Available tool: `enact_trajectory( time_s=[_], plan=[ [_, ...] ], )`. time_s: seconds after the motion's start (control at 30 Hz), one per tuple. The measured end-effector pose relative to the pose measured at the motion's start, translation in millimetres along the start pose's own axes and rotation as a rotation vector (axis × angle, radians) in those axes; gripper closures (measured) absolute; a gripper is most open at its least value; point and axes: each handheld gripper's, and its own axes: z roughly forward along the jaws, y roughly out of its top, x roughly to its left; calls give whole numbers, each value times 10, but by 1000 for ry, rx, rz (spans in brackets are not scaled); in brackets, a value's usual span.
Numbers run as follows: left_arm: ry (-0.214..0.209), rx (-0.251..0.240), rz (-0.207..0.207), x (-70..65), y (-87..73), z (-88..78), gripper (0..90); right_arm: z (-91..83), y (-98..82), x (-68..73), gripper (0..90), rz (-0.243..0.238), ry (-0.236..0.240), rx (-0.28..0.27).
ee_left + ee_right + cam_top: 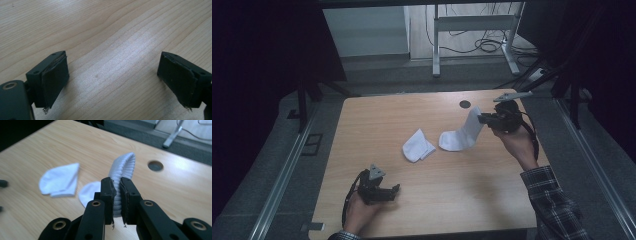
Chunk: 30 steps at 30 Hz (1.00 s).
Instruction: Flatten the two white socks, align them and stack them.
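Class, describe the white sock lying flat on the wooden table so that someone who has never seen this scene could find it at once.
Start at the light wooden table and look near its middle, where two white socks show. The folded white sock is the left one, lying flat and untouched. Its neighbour, the longer white sock, has its ribbed cuff lifted and pinched in the right gripper, with only its toe on the wood.
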Motion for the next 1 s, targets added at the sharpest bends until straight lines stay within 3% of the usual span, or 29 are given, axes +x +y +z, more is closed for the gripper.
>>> enact_trajectory(
  time_s=[0.47, 0.73, 0.8, 0.9, 1.0],
  plan=[
    [3, -1, -11, -9, 0, 2, 99, 67, -774, -555, 800, 123, -81, 77],
    [2, -2, -4, -4, 2, 3, 100, 150, -1236, -760, 770, 174, -121, 142],
    [2, -1, -4, -2, 3, 4, 100, 184, -1337, -797, 742, 184, -130, 155],
    [2, 2, -1, 0, 5, 2, 100, 244, -1474, -848, 625, 203, -134, 185],
    [6, 5, -12, -7, 15, 5, 102, 248, -1578, -897, 548, 222, -144, 167]
  ],
)
